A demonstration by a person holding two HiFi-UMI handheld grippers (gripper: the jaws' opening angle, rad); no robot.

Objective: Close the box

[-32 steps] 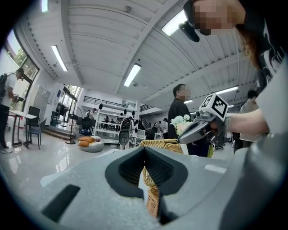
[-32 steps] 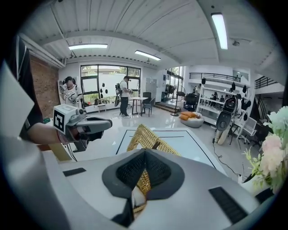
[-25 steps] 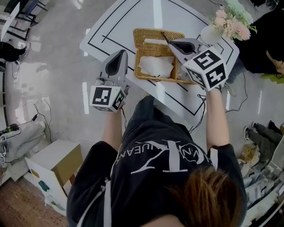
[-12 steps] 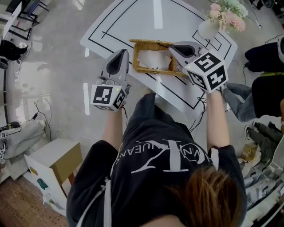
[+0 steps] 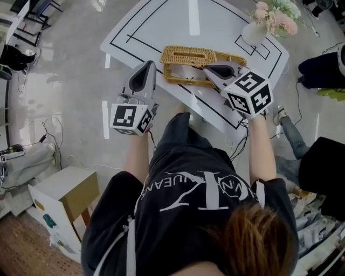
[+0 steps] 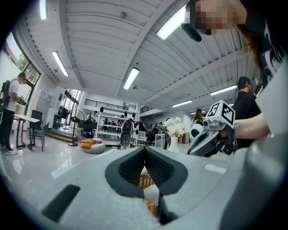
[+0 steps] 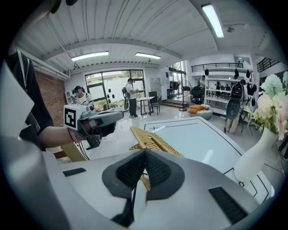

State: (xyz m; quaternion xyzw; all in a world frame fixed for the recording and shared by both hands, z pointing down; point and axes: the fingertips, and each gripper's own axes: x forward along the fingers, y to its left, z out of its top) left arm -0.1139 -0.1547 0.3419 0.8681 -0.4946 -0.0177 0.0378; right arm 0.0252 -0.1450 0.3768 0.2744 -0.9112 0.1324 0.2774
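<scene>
A woven wicker box (image 5: 180, 81) stands on the white table (image 5: 156, 21). Its lid (image 5: 188, 54) is tilted low over the box. My right gripper (image 5: 209, 68) is at the lid's right end and shut on its edge. In the right gripper view the lid (image 7: 150, 139) runs away from the shut right gripper (image 7: 144, 152), seen edge on. My left gripper (image 5: 147, 66) hovers just left of the box, shut and holding nothing. In the left gripper view the wicker box (image 6: 146, 179) shows below the closed left gripper (image 6: 145, 150), and the right gripper (image 6: 204, 141) is at the right.
A white vase (image 5: 254, 33) with pink flowers (image 5: 275, 13) stands on the table's far right corner, close behind the right gripper. Black lines mark the tabletop. The table's near edge is by my legs. A person's legs (image 5: 288, 135) and a white cabinet (image 5: 64, 199) are on the floor.
The lid has swung from lying open behind the box to upright and then down over it, the right gripper coming down with it. The left gripper has stayed put.
</scene>
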